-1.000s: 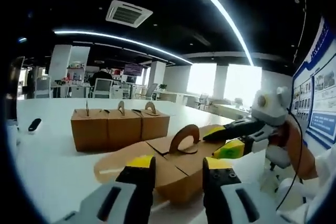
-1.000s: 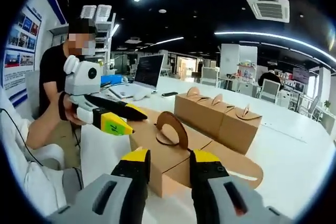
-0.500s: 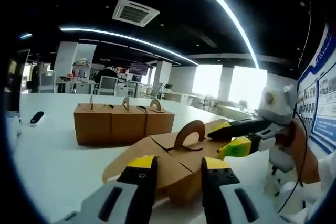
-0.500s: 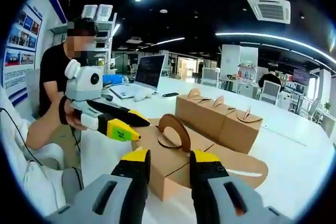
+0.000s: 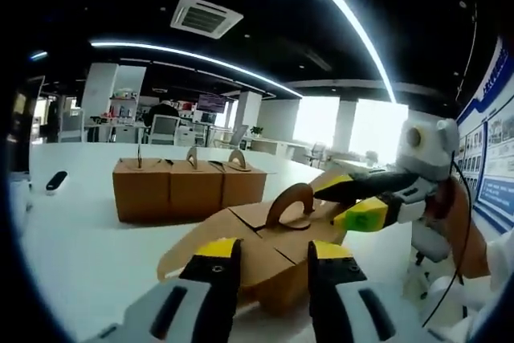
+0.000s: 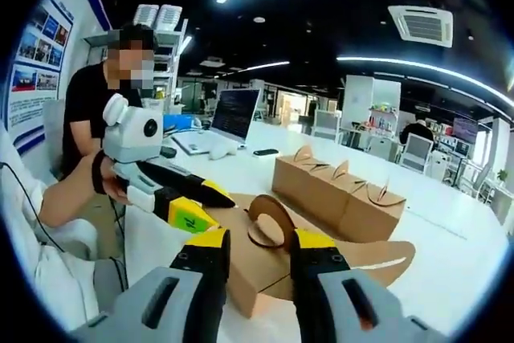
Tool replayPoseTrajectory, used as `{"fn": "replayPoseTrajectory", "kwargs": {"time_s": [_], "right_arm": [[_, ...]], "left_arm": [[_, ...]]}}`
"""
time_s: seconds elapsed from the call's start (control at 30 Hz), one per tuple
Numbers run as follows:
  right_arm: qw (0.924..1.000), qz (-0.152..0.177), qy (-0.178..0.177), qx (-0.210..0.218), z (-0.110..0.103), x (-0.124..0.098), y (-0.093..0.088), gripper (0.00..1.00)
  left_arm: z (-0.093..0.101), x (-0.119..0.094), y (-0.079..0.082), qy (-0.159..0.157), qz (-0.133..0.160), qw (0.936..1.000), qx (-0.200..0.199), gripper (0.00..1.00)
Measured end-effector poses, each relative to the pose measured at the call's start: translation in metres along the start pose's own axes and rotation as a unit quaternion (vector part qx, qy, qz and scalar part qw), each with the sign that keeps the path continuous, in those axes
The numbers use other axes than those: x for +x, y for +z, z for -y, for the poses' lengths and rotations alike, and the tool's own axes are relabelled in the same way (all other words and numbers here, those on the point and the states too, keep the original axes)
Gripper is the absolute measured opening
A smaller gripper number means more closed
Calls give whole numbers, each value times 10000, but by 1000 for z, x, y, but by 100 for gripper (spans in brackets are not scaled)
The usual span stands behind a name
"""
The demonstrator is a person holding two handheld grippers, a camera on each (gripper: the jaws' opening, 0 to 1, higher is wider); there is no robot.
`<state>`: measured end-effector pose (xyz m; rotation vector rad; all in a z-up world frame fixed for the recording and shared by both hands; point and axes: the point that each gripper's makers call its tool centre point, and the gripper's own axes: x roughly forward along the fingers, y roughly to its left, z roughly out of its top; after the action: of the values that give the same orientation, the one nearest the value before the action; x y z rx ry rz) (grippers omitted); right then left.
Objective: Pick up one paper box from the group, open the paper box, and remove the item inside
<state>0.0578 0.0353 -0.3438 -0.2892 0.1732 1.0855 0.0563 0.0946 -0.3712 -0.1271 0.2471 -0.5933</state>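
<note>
Jaws of the left gripper [image 5: 269, 263] stood spread before the paper box [image 5: 277, 251], flaps open, on the white table [image 5: 88, 238]; three closed boxes [image 5: 189, 190] sat farther left. Right gripper [image 6: 253, 251] likewise stood spread near the paper box [image 6: 257, 267].

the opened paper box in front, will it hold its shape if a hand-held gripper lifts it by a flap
Probably not: the opened paper box looks like thin cardboard, so its splayed flap would likely bend. It seems light and may slide on the smooth white table.

Brown paper box [image 5: 273, 247], white table [image 5: 88, 255], yellow-tipped black left hand-held gripper [image 5: 269, 256].
</note>
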Motion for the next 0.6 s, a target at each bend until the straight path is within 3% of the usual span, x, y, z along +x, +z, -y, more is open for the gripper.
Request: {"fn": "replayPoseTrajectory", "kwargs": {"time_s": [0.6], "right_arm": [[9998,-146,-46,-95,5,4,-5,28]], "left_arm": [[0,0,0,-25,23,10000,-16,35]]}}
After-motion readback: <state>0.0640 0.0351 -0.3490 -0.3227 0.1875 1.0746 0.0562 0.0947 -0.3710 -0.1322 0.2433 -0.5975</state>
